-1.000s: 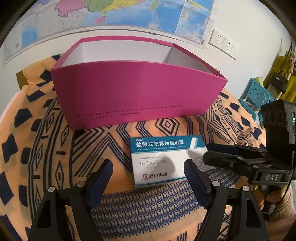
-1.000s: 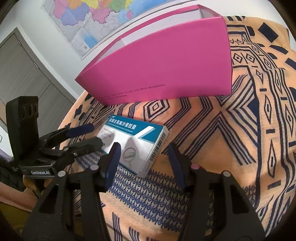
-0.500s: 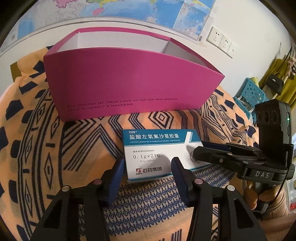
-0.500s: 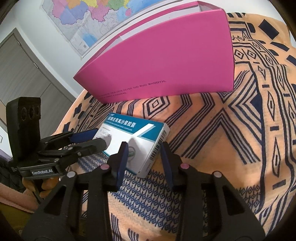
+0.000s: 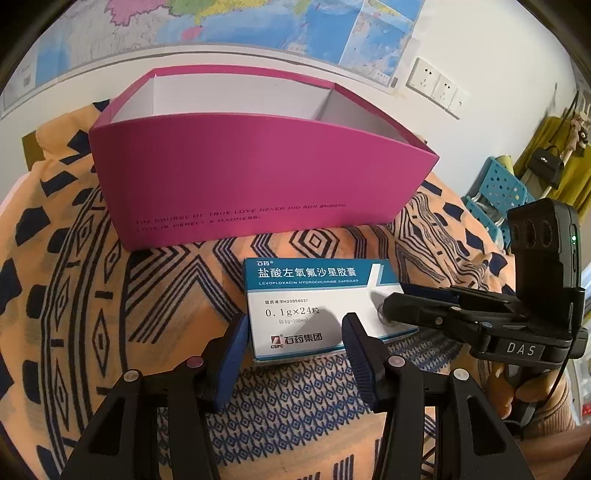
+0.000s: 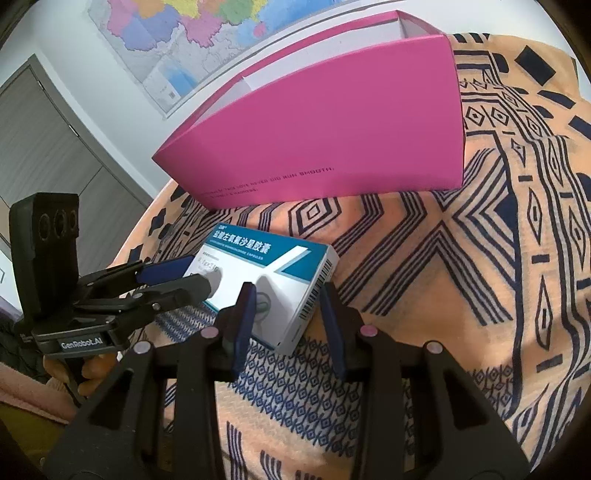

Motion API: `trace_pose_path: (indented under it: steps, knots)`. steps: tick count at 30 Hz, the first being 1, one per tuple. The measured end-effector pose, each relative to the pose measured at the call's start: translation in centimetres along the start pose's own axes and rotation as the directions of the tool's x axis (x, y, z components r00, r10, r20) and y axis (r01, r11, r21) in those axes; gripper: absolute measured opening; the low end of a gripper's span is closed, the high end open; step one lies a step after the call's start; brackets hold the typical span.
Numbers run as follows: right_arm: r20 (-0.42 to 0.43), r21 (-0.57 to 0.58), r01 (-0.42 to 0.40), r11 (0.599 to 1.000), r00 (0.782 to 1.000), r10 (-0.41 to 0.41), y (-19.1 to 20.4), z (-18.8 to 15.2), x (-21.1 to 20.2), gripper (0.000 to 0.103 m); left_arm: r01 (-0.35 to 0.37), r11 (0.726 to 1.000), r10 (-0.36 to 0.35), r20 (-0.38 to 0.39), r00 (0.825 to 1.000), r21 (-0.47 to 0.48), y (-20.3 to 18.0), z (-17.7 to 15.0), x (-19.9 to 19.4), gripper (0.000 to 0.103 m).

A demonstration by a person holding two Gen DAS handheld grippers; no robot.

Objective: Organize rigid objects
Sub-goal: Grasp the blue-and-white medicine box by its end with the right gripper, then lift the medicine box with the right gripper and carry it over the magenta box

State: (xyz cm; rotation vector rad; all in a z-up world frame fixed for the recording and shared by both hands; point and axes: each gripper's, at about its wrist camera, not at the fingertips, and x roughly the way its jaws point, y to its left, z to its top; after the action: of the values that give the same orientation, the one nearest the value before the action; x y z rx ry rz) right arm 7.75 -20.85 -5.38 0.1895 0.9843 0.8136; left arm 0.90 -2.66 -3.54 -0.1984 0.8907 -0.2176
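Both grippers, left [image 5: 293, 345] and right [image 6: 288, 317], are clamped on the medicine carton [image 5: 317, 306] before the pink box [image 5: 258, 184]; uneven lifting could twist it free.

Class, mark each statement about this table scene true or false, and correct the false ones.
1. The medicine carton lies inside the pink box. False: it lies on the cloth in front of the box.
2. Both tools grip the carton, the left tool and the right tool. True.
3. The pink box has a lid on. False: it is open at the top.
4. A map hangs on the wall behind the box. True.
5. The cloth is plain white. False: orange with dark patterns.
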Motion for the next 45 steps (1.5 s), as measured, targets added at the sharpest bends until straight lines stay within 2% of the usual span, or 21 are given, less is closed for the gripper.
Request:
trace_pose_path:
  steps: [45]
  knots:
    - [0.100,-0.086,0.012,0.996,0.995,-0.004,1.9,1.2,-2.6,0.039,-0.010,1.000,0.007,0.105,0.994,0.025,-1.2,1.4,-3.0,0.052]
